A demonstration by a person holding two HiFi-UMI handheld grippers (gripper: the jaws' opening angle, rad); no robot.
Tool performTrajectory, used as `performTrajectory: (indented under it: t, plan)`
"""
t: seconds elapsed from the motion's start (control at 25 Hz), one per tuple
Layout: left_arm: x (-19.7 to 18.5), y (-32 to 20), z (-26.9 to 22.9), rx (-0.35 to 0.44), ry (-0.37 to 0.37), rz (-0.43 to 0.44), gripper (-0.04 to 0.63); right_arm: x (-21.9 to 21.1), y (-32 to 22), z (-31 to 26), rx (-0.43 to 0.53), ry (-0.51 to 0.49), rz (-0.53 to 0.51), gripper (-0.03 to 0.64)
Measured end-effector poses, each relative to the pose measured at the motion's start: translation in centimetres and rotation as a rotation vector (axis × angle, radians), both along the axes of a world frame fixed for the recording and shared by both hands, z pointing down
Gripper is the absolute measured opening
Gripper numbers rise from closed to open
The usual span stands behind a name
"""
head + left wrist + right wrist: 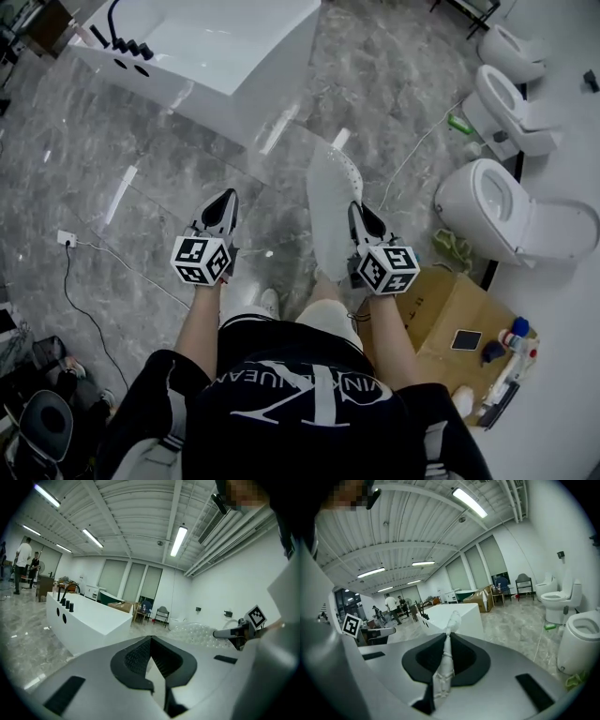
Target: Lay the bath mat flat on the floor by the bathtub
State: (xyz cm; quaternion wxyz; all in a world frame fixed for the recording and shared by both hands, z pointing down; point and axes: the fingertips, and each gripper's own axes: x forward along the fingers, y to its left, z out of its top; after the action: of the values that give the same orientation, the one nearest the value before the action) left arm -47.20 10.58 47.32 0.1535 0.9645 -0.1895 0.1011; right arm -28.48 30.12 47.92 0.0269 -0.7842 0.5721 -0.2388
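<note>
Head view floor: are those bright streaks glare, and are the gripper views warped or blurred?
Head view: the streaks on the floor look like light reflections off glossy stone, and the bathtub top shines too. Left gripper view: strong fisheye, dark corners, bathtub edges bowed. Right gripper view: same warp, but the mat pinched in the right gripper is sharp.

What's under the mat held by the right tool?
Marble floor shows all around the mat; the patch straight below it is covered. The right tool is shut on its edge.
</note>
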Motion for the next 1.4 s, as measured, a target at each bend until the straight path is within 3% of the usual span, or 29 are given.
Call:
performTrajectory:
  t: [0.16,0.36,0.64,1.0,1.4]
  plan:
    - [2.1,-1.3,-0.2,-0.013,-0.009,-0.094,0.014,2.5,-1.7,0.6,-0.034,0.007,-0.103,0.038]
    - [8.1,-2.2,-3.5,-0.021,0.080,-0.070,0.014,6.1,-4.3,-0.9,-0.047,0.036,-0.230,0.038]
    - [14.9,-4.2,-3.2,-0.014,0.057,-0.193,0.014,12.1,-6.0,-1.7,-0.055,0.116,-0.343,0.038]
    - [24.0,-4.2,-4.6,0.029,0.066,-0.186,0.014,19.6,-5.2,-2.0,-0.042,0.141,-0.335,0.038]
    - [29.1,-6.1,-4.5,0.051,0.004,-0.126,0.014,26.7,-6.5,-0.4,-0.064,0.103,-0.237,0.038]
